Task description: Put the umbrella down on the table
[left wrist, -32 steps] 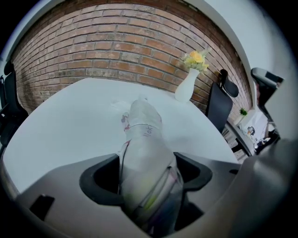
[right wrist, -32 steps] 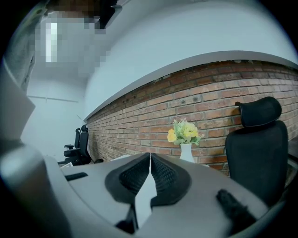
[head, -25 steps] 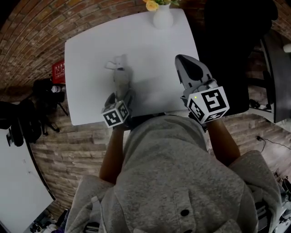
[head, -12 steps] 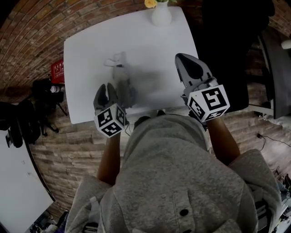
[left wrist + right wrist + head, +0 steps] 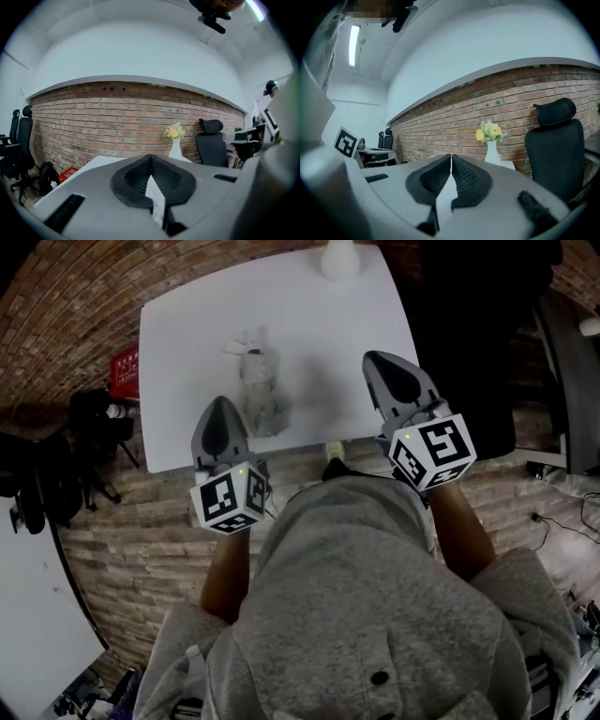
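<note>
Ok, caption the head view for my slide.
Grey umbrella lies on the white table; left gripper, jaws just closed empty, and right gripper, jaws shut, flank it.

1. Looks like an office or workroom.
2. Black office chair [image 5: 555,150] with headrest beside the white tabletop [image 5: 309,343]; more black chairs [image 5: 16,150] along the brick wall [image 5: 117,112].
3. Second desk [image 5: 377,152] farther back, strip light [image 5: 352,44] overhead.
4. White vase [image 5: 176,151] of yellow flowers [image 5: 174,132] at the tabletop's far edge.
5. Black bags [image 5: 94,427] and a red box [image 5: 123,371] on the brick-patterned floor [image 5: 141,512] beside it.
</note>
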`<state>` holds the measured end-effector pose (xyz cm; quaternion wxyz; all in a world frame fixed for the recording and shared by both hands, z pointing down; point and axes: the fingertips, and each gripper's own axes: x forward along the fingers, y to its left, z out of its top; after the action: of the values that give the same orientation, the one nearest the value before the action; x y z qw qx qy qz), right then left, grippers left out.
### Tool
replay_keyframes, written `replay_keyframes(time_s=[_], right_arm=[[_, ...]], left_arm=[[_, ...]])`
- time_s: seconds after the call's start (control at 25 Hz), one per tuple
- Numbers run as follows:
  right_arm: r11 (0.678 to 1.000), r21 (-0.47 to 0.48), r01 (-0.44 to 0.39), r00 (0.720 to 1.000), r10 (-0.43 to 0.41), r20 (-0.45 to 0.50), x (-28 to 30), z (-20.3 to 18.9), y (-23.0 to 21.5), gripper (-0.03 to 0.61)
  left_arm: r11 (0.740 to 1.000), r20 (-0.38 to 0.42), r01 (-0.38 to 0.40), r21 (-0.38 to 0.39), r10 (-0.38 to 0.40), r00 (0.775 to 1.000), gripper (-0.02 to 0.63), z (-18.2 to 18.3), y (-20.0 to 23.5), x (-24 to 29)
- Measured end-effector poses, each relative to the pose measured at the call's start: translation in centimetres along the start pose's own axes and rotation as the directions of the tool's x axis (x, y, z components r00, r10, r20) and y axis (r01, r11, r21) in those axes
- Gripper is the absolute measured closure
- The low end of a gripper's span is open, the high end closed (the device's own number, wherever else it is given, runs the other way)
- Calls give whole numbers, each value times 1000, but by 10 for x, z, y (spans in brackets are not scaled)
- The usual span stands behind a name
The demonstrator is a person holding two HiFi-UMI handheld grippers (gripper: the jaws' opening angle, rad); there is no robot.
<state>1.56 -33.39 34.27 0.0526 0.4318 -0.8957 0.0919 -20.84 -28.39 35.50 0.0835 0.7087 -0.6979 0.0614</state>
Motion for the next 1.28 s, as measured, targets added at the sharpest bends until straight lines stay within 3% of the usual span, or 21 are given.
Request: replay_keyframes(time_s=[0.72, 1.28], right_arm=[[998, -64, -19, 1000, 19, -14, -139, -34, 139, 554], [992, -124, 10, 999, -13, -30, -185, -38, 159, 554]], left_arm=[[1000, -5, 4, -3, -4, 1000, 600, -23, 1, -210], [999, -7, 16, -30, -16, 1000, 600, -30, -10, -254]])
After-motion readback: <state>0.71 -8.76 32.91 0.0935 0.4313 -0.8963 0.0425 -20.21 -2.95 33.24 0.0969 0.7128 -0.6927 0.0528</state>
